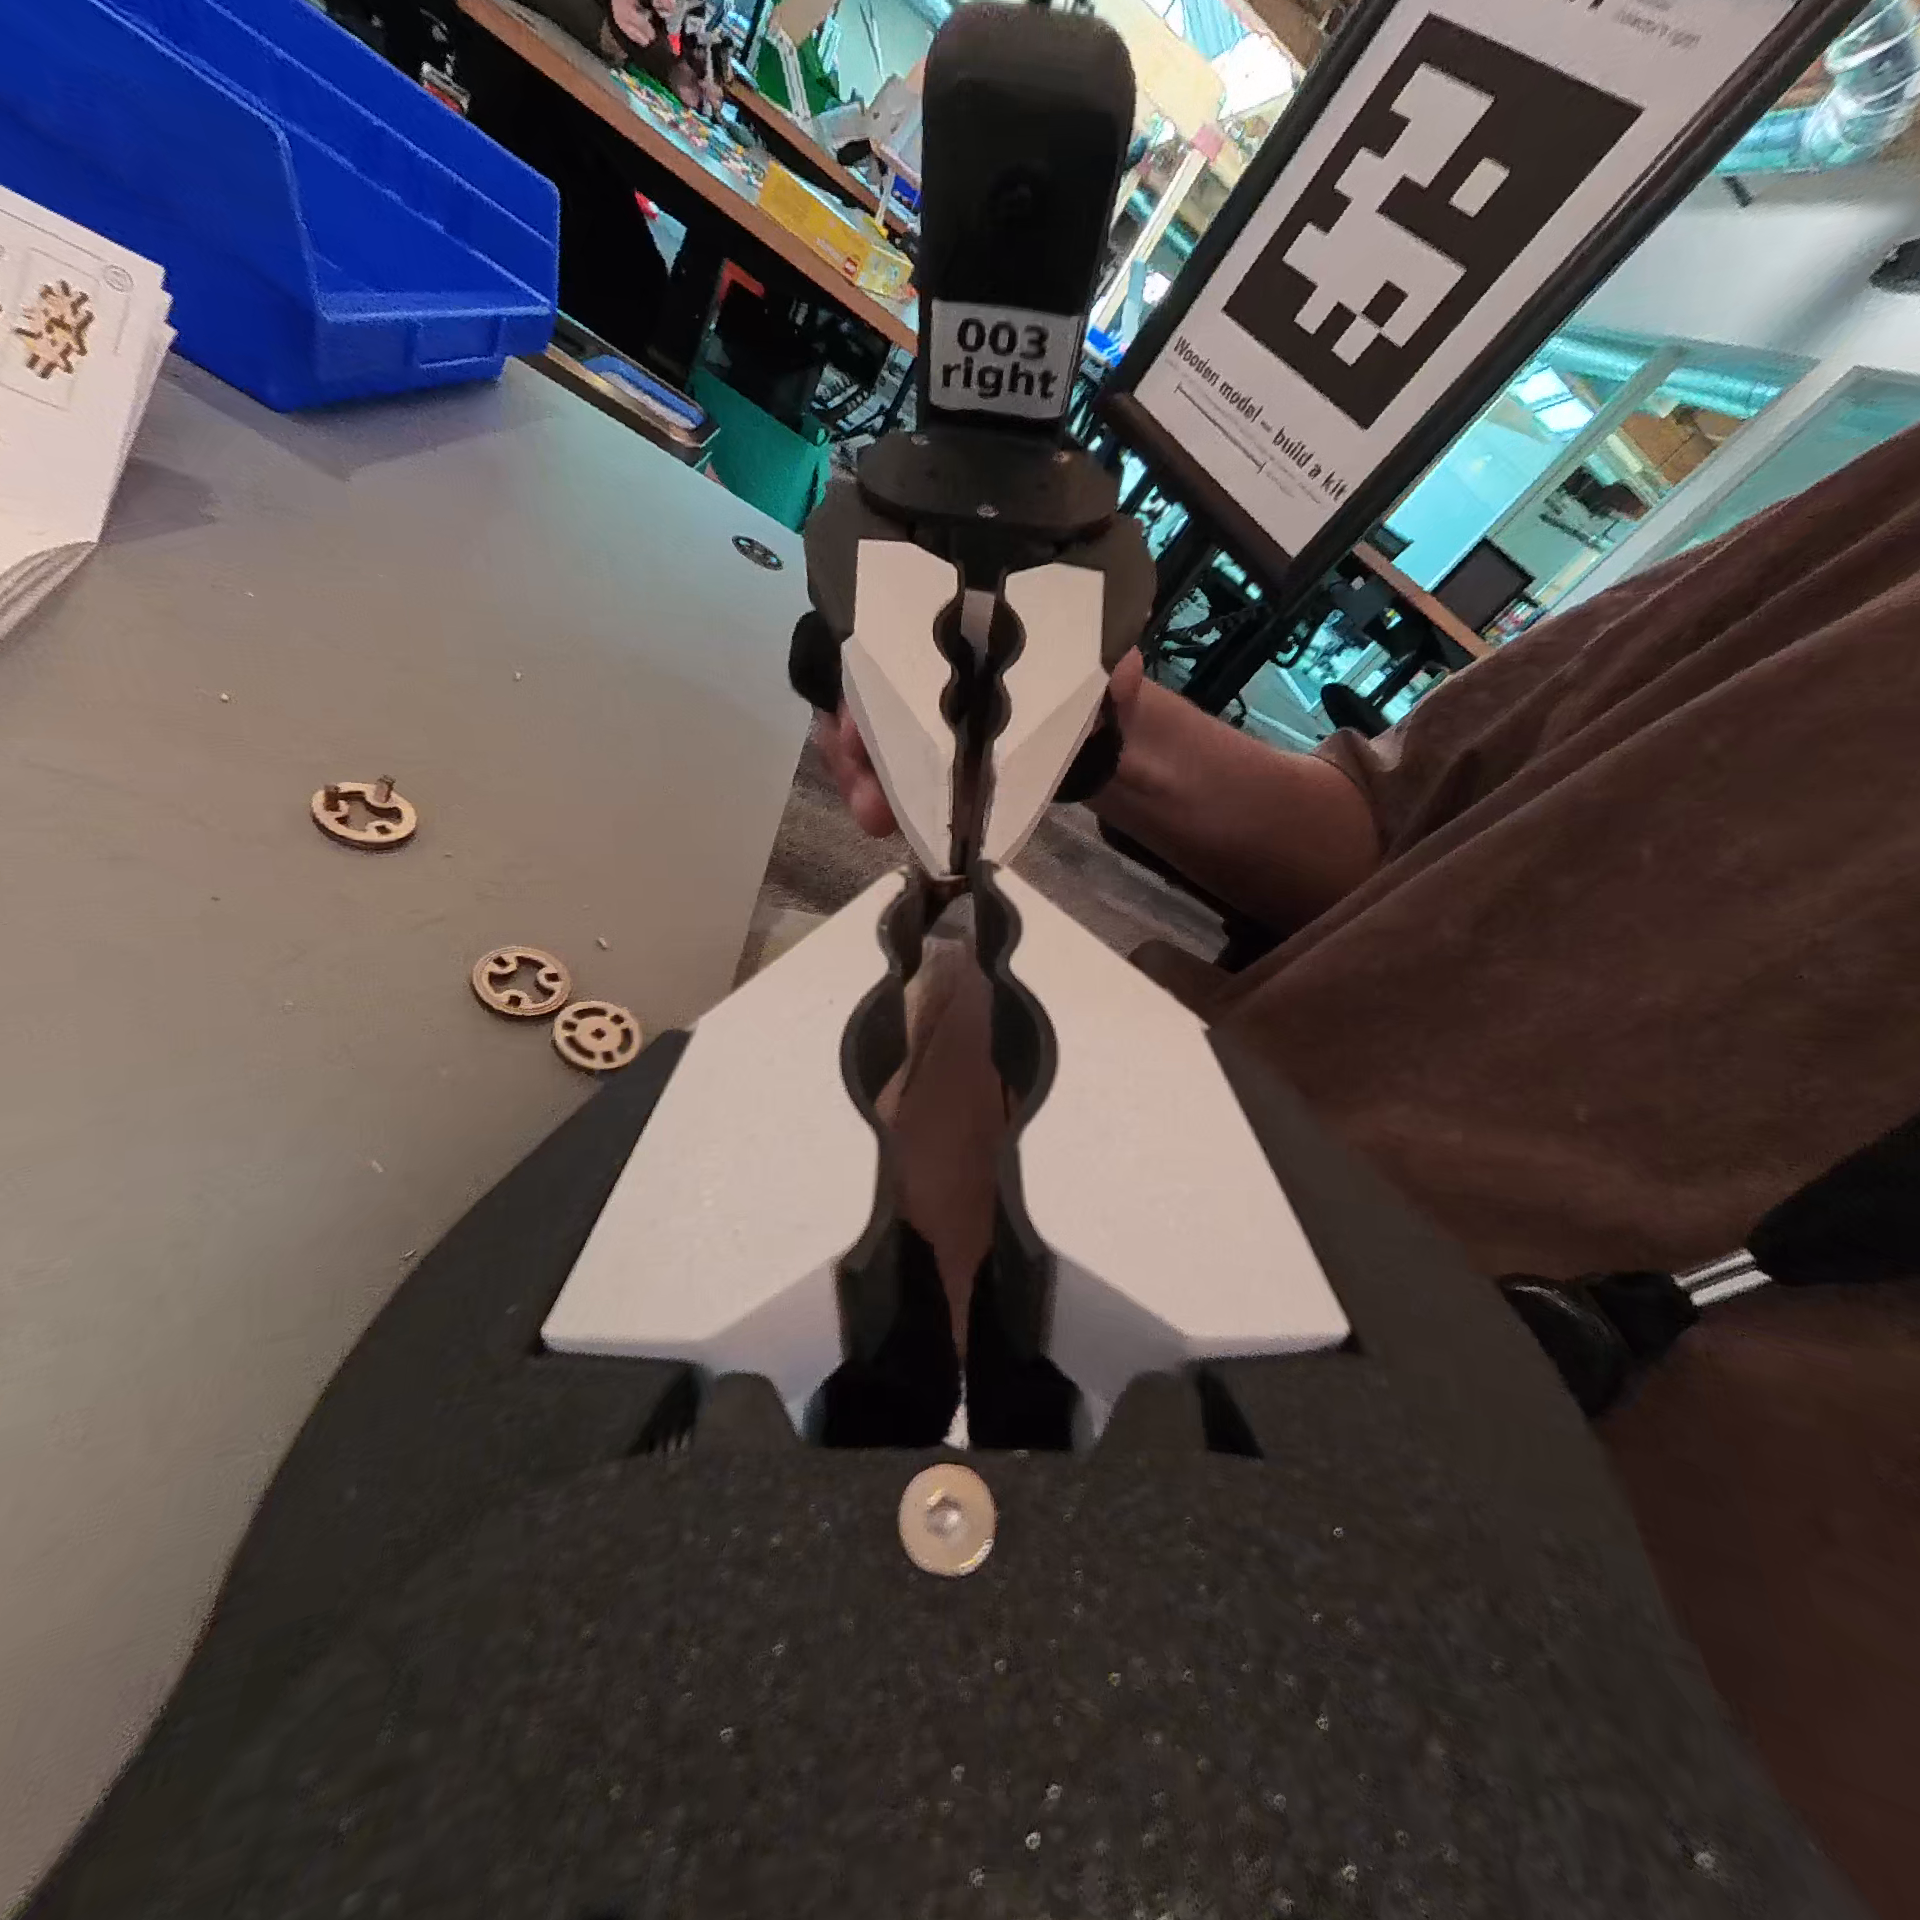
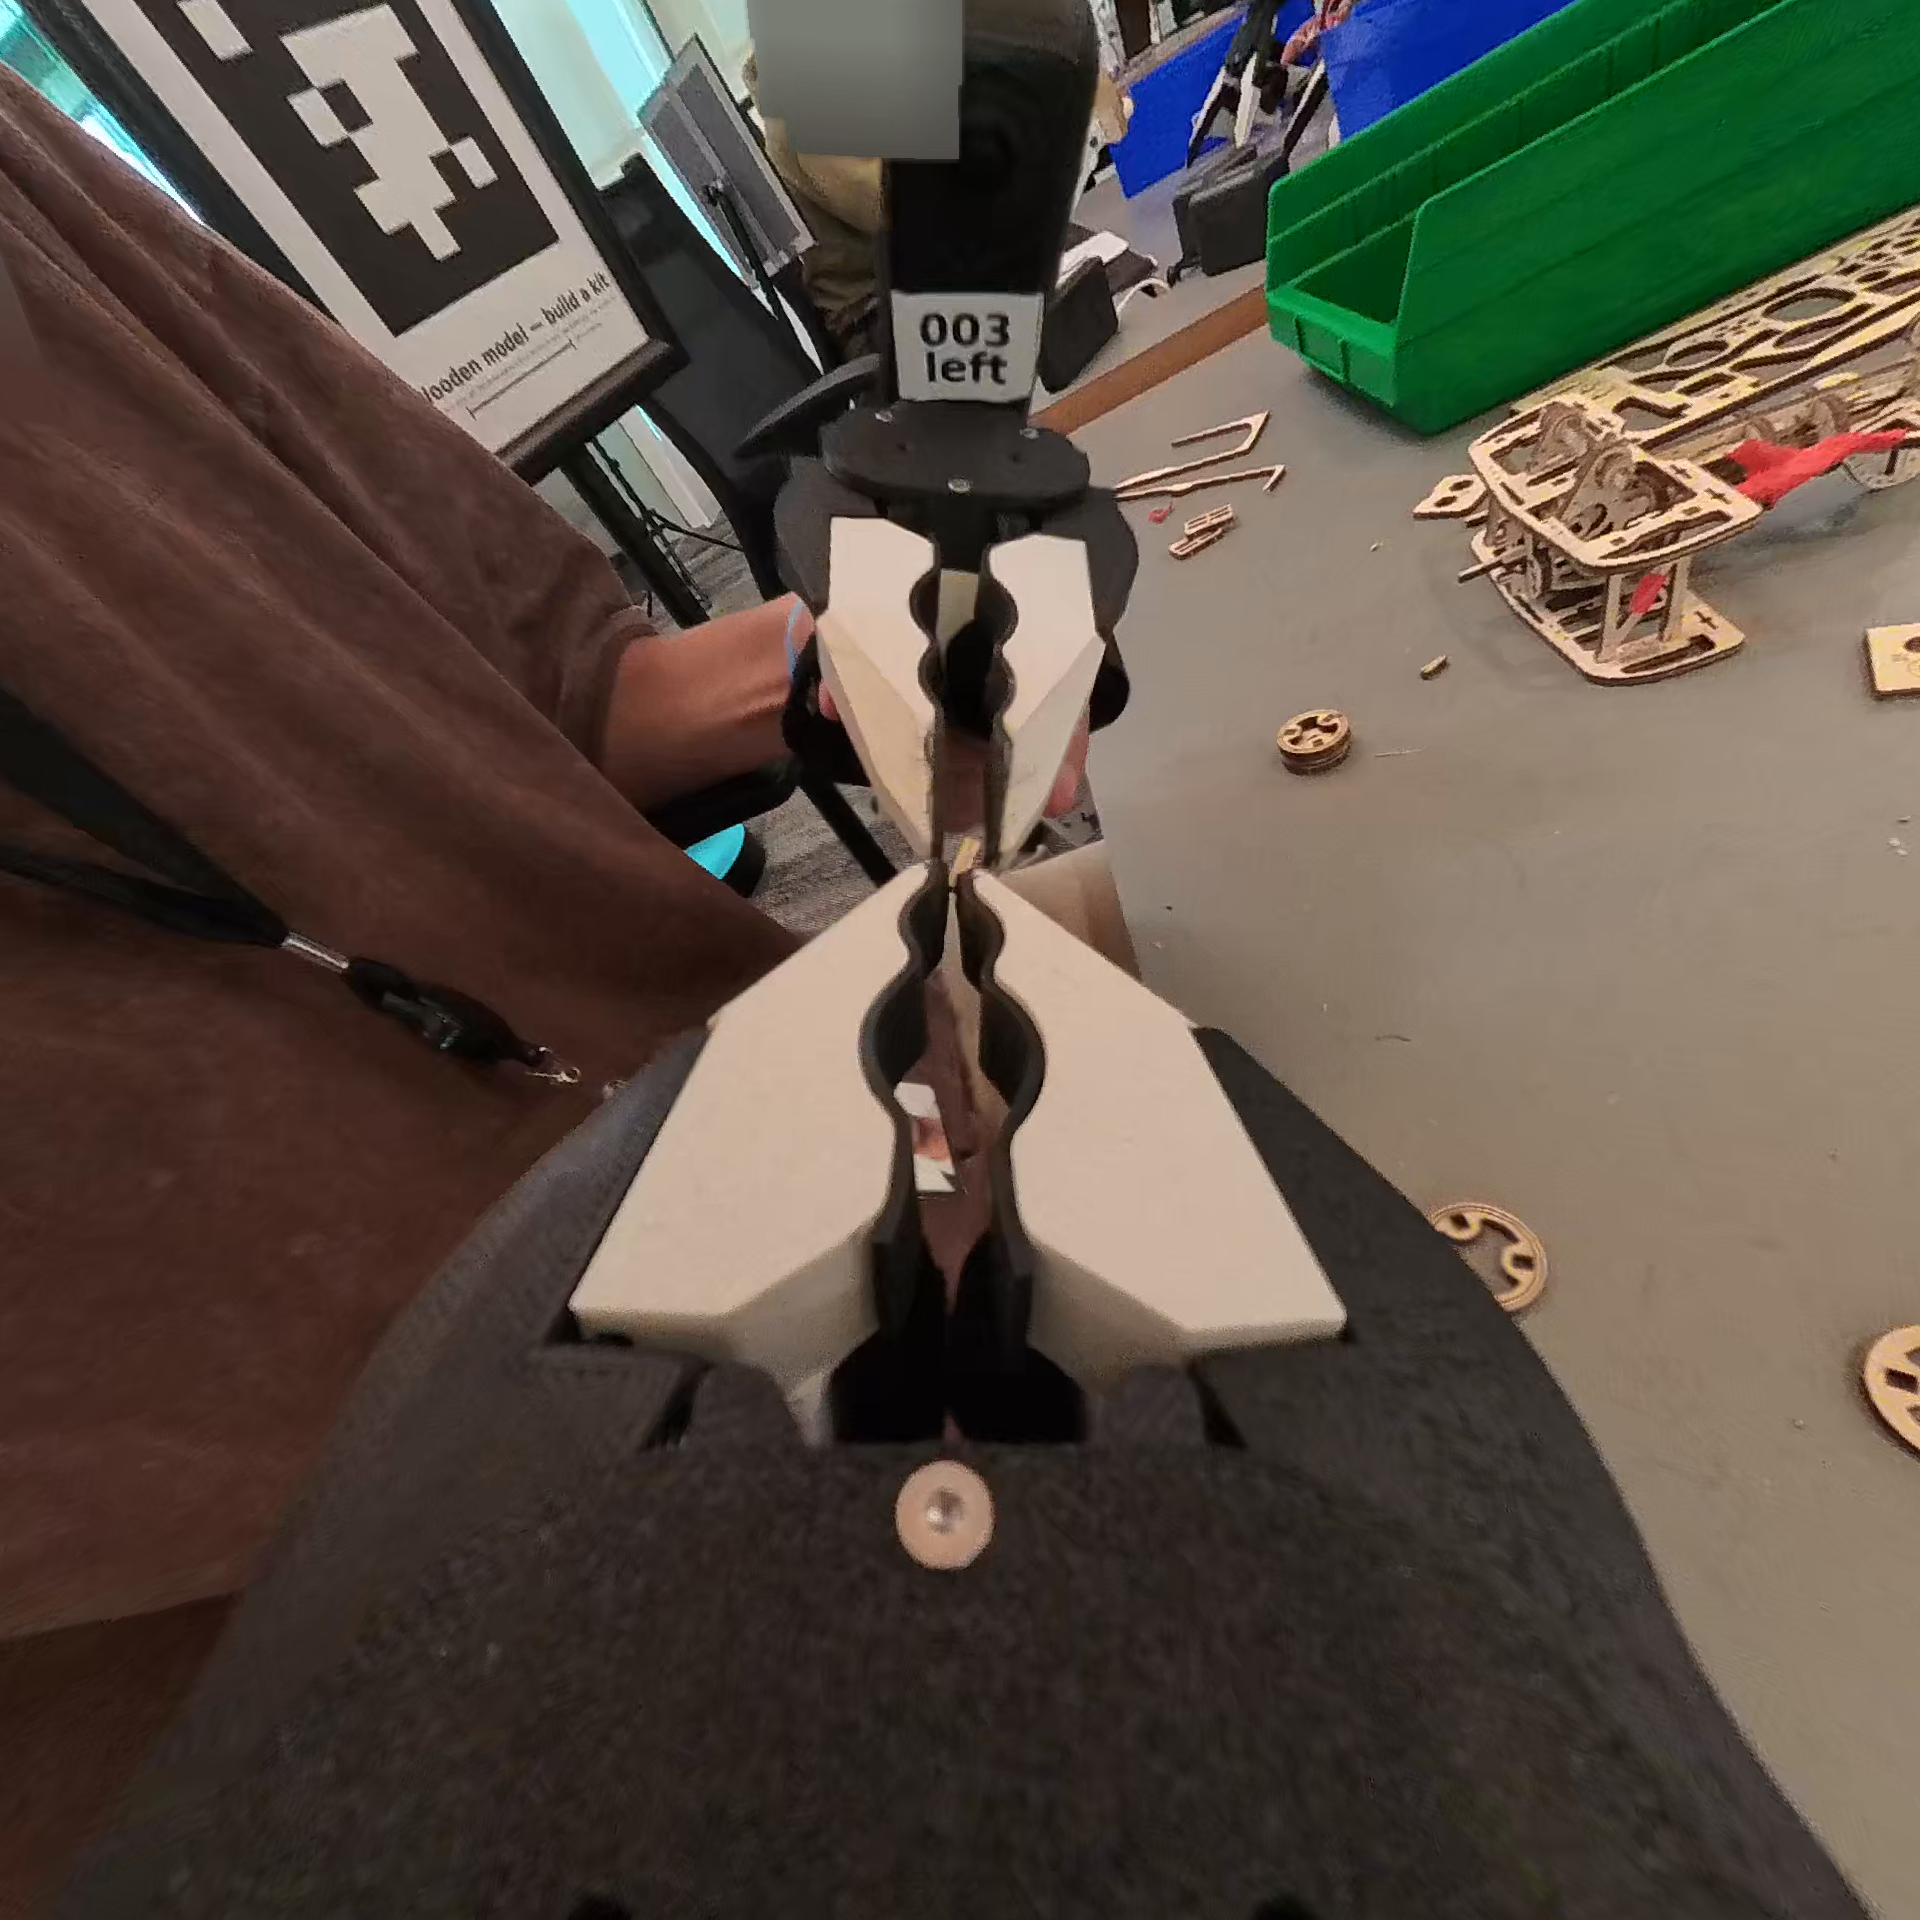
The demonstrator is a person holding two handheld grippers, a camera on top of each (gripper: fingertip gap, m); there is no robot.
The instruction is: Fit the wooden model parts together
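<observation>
Wooden part (image 2: 962, 858) – tiny, mostly hidden, pinched between left tongs (image 1: 951, 883), right tongs (image 2: 954, 878).

Right gripper (image 2: 953, 896) and left gripper (image 2: 961, 844) meet tip to tip off the near edge of the grey tabletop (image 2: 1558, 987), jaws pinched nearly together on a tiny pale wooden piece (image 2: 964, 862). On the tabletop sits a half-built wooden model (image 2: 1590, 540), a small wooden wheel (image 2: 1311, 741) nearer, a green bin (image 2: 1579, 239) toward the far edge.
</observation>
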